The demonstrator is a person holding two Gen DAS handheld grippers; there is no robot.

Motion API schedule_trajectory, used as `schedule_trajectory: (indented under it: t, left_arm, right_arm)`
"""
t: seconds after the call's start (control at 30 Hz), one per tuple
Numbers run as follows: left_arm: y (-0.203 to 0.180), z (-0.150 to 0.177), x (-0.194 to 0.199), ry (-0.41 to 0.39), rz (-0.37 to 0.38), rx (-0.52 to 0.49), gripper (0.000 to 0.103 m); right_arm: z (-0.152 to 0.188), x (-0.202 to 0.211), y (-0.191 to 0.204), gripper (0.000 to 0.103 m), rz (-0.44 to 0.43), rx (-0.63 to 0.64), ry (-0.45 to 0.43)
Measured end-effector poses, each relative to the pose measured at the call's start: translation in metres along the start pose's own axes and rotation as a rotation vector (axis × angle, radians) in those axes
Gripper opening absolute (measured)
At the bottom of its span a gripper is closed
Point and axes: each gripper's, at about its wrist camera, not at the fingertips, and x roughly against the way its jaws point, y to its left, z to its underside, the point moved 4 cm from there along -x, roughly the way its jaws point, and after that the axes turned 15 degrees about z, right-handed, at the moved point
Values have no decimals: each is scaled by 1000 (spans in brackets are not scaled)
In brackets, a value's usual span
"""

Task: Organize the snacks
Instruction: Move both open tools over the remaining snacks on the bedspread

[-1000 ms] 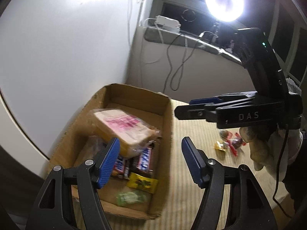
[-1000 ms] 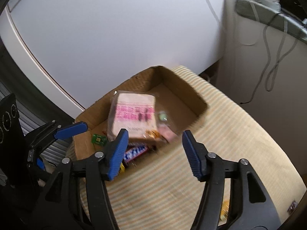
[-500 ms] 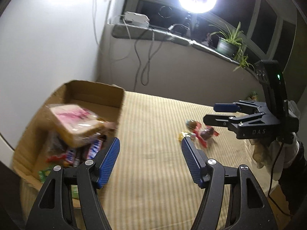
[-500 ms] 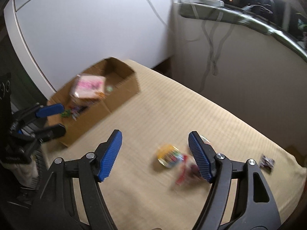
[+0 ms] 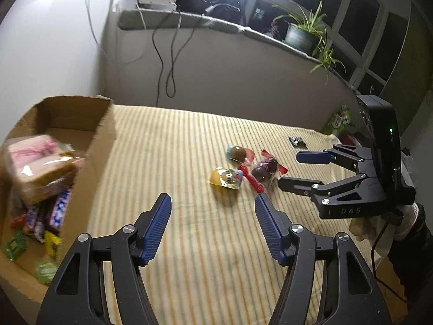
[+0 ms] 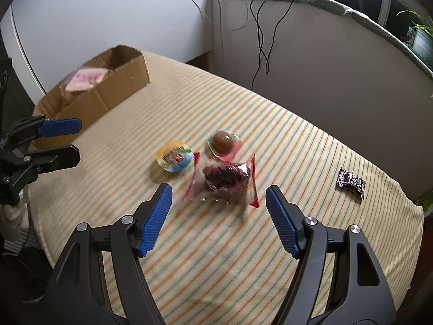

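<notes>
Three loose snacks lie mid-table on the striped cloth (image 5: 173,135): a yellow jelly cup (image 6: 174,159), a brown ball in a clear pack (image 6: 223,142) and a dark red wrapped snack (image 6: 226,180). My right gripper (image 6: 218,189) hovers open just above the red snack (image 5: 266,169), which shows between its fingers, untouched. My left gripper (image 5: 213,211) is open and empty, short of the jelly cup (image 5: 227,178). Each gripper appears in the other's view: right gripper (image 5: 289,170), left gripper (image 6: 77,140). At the left, the cardboard box (image 5: 100,140) holds a wrapped sandwich (image 5: 40,159), chocolate bars (image 5: 61,211) and small candies.
A small dark packet (image 6: 350,182) lies alone near the table's far right edge. Cables (image 5: 167,62) hang from the window ledge behind the table, where a potted plant (image 5: 303,35) stands. A gloved hand (image 5: 360,224) holds the right gripper. The box (image 6: 108,94) sits at the table's left corner.
Both grippers swung away from the box toward the loose snacks. The right gripper's jaws spread wider and it dropped closer over the red wrapped snack.
</notes>
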Motion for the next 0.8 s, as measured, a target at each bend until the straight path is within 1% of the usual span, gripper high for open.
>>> schedule_trajectory:
  t: [0.23,0.53,0.6,0.67,0.8]
  left_arm:
    - [-1,-3,-26,50,7,-7,64]
    - [7,-12,-53,95,6,-2,64]
    - [9,-14,-60,106,15,13,62]
    - [10,-15,-66,117,20,16,57]
    - [9,-15,-77,141,21,5,55]
  right_arm:
    - [-1,-21,-3,75,-41,-4,26]
    - [-4,-42,3,75,-58,27,38]
    - [-6,-44,3,75,-63,30,37]
    - [-7,-46,4,75,-64,36,35]
    - [-9,-49,6,74,-66,42,31]
